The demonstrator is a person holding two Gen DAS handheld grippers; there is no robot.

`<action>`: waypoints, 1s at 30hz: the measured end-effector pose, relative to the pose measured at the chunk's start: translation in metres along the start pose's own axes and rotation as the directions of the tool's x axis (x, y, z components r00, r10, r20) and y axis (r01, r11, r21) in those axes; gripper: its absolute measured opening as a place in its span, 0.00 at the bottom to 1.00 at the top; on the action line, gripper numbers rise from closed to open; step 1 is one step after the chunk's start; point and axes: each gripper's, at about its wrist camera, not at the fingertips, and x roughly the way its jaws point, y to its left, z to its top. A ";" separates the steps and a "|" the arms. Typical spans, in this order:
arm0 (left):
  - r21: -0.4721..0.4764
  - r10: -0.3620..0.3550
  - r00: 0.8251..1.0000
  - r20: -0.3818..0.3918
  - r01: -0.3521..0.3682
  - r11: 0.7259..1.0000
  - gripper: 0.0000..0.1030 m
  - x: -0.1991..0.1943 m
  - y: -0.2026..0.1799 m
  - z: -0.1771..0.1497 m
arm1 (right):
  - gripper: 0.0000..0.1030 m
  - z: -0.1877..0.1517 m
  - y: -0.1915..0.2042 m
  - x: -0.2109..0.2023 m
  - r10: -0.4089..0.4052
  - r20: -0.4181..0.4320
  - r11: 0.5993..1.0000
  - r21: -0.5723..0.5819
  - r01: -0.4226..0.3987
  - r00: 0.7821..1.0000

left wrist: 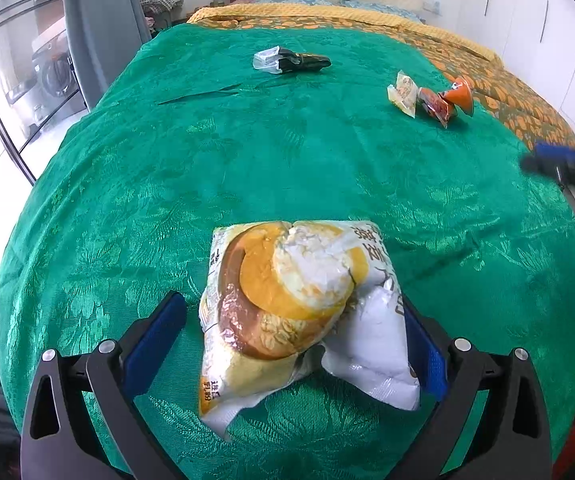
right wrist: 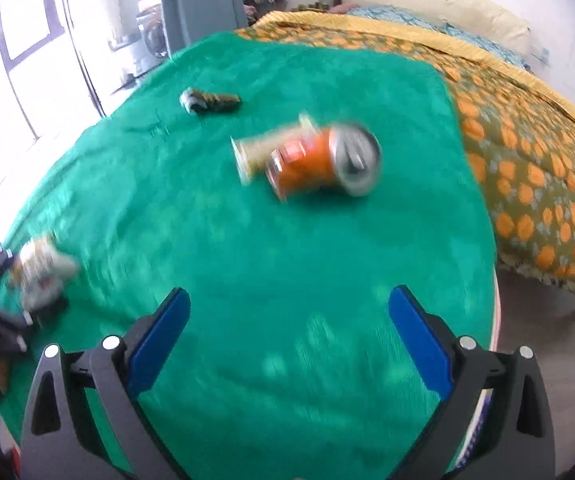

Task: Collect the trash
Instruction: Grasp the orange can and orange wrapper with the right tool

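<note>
Both of your grippers are released: the left gripper (left wrist: 295, 344) straddles the bread wrapper (left wrist: 299, 312) lying on the green bedspread (left wrist: 287, 168), ungripped, while the right gripper (right wrist: 289, 320) faces the orange can (right wrist: 319, 160), likely your next pickup.

One bread wrapper (left wrist: 299, 312), one dark wrapper with a clear end (left wrist: 291, 60), one pale yellow packet (left wrist: 403, 94), one orange packet (left wrist: 437, 106), one orange can (left wrist: 459, 96), one green bedspread (left wrist: 247, 152), one bed (left wrist: 507, 92)

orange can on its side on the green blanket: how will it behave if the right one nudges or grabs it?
The orange can lies on its side, so a nudge probably rolls it. It looks crushed, likely light. The soft green blanket may damp rolling. Its smooth metal could slip between pads.
</note>
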 end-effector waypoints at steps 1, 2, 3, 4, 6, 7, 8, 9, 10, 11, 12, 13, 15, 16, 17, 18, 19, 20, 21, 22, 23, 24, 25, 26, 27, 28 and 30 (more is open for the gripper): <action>0.000 0.000 1.000 0.000 0.000 1.000 0.95 0.000 0.000 0.000 | 0.94 0.008 0.000 0.000 0.000 0.012 1.000 -0.001 0.000 1.000; 0.000 -0.001 1.000 0.000 0.001 1.000 0.95 0.000 0.000 0.000 | 0.94 0.016 -0.001 0.002 0.001 0.021 1.000 -0.001 -0.001 1.000; 0.000 -0.001 1.000 0.000 0.001 1.000 0.95 0.000 0.000 0.000 | 0.94 0.026 -0.003 0.006 0.002 0.021 1.000 -0.002 -0.002 1.000; 0.000 -0.001 1.000 0.000 0.001 1.000 0.95 0.000 0.000 0.000 | 0.94 0.038 -0.009 0.013 -0.013 0.023 1.000 -0.002 0.013 1.000; 0.000 -0.001 1.000 0.000 0.001 1.000 0.95 0.000 0.000 0.000 | 0.94 0.057 -0.021 0.021 -0.049 0.058 0.999 0.015 0.048 0.997; 0.000 -0.001 1.000 0.000 0.001 1.000 0.95 0.000 0.000 0.000 | 0.94 0.068 -0.032 0.029 -0.062 0.069 0.997 0.044 0.059 0.996; 0.000 -0.001 1.000 0.000 0.001 1.000 0.95 0.000 0.000 0.000 | 0.94 0.075 -0.041 0.035 -0.058 0.068 0.996 0.074 0.053 0.996; 0.000 -0.001 1.000 0.000 0.001 1.000 0.95 0.000 0.000 0.000 | 0.94 0.082 -0.052 0.042 -0.043 0.062 0.993 0.110 0.036 0.997; 0.000 -0.001 1.000 0.000 0.001 1.000 0.95 0.000 0.000 0.000 | 0.94 0.088 -0.063 0.050 -0.010 0.056 0.989 0.151 0.002 0.998; 0.000 -0.001 1.000 0.000 0.001 1.000 0.95 0.000 0.000 0.000 | 0.94 0.092 -0.070 0.059 0.039 0.042 0.984 0.174 -0.046 0.998; 0.000 -0.001 1.000 0.000 0.001 1.000 0.95 0.000 0.000 0.000 | 0.93 0.094 -0.073 0.064 0.084 0.025 0.979 0.184 -0.087 0.996; 0.000 -0.001 1.000 0.000 0.001 1.000 0.95 0.000 0.000 0.000 | 0.91 0.094 -0.075 0.070 0.147 0.009 0.970 0.196 -0.146 0.989; -0.001 -0.002 1.000 0.000 0.002 1.000 0.95 0.000 0.000 0.000 | 0.89 0.087 -0.068 0.066 0.250 0.005 0.955 0.164 -0.248 0.968; -0.001 -0.002 1.000 0.000 0.002 1.000 0.95 0.000 0.000 0.000 | 0.89 0.083 -0.061 0.061 0.276 -0.003 0.953 0.134 -0.273 0.961; -0.001 -0.001 1.000 0.000 0.001 1.000 0.95 0.000 0.000 0.000 | 0.89 0.076 -0.054 0.055 0.308 -0.018 0.947 0.103 -0.304 0.951; 0.000 -0.001 1.000 0.000 0.001 1.000 0.95 0.000 0.000 0.000 | 0.89 0.066 -0.044 0.048 0.349 -0.040 0.936 0.070 -0.345 0.936; 0.000 -0.001 1.000 0.000 0.001 1.000 0.95 0.000 0.000 0.000 | 0.90 0.054 -0.032 0.036 0.364 -0.060 0.932 0.019 -0.363 0.930; -0.001 -0.001 1.000 0.000 0.001 1.000 0.95 0.000 0.000 0.000 | 0.89 0.043 -0.025 0.026 0.379 -0.076 0.924 -0.022 -0.382 0.922; 0.000 -0.001 1.000 0.000 0.001 1.000 0.95 0.000 0.000 0.000 | 0.88 0.034 -0.020 0.017 0.443 -0.103 0.893 -0.044 -0.449 0.891; 0.000 -0.001 1.000 0.000 0.001 1.000 0.95 0.000 0.000 0.000 | 0.89 0.022 -0.016 0.006 0.516 -0.134 0.849 -0.052 -0.526 0.846; -0.001 -0.002 1.000 0.000 0.002 1.000 0.95 0.000 0.000 0.000 | 0.89 0.015 -0.015 -0.001 0.513 -0.137 0.848 -0.072 -0.525 0.847; -0.001 -0.001 1.000 0.000 0.001 1.000 0.95 0.000 0.000 0.000 | 0.89 0.007 -0.015 -0.010 0.470 -0.129 0.867 -0.118 -0.485 0.873; 0.000 -0.001 1.000 0.000 0.001 1.000 0.95 0.000 0.000 0.000 | 0.89 0.004 -0.015 -0.012 0.443 -0.128 0.877 -0.143 -0.458 0.888; 0.000 -0.001 1.000 0.000 0.001 1.000 0.95 0.000 0.000 0.000 | 0.89 0.002 -0.018 -0.013 0.397 -0.127 0.895 -0.165 -0.414 0.909; 0.000 -0.001 1.000 0.000 0.001 1.000 0.95 0.000 0.000 0.000 | 0.89 -0.001 -0.020 -0.013 0.355 -0.120 0.913 -0.171 -0.371 0.927; 0.000 -0.001 1.000 0.000 0.001 1.000 0.95 0.000 0.000 0.000 | 0.89 0.002 -0.026 -0.007 0.281 -0.106 0.941 -0.162 -0.295 0.954; 0.000 -0.001 1.000 0.000 0.001 1.000 0.95 0.000 0.000 0.000 | 0.89 0.006 -0.032 0.002 0.197 -0.095 0.966 -0.148 -0.210 0.976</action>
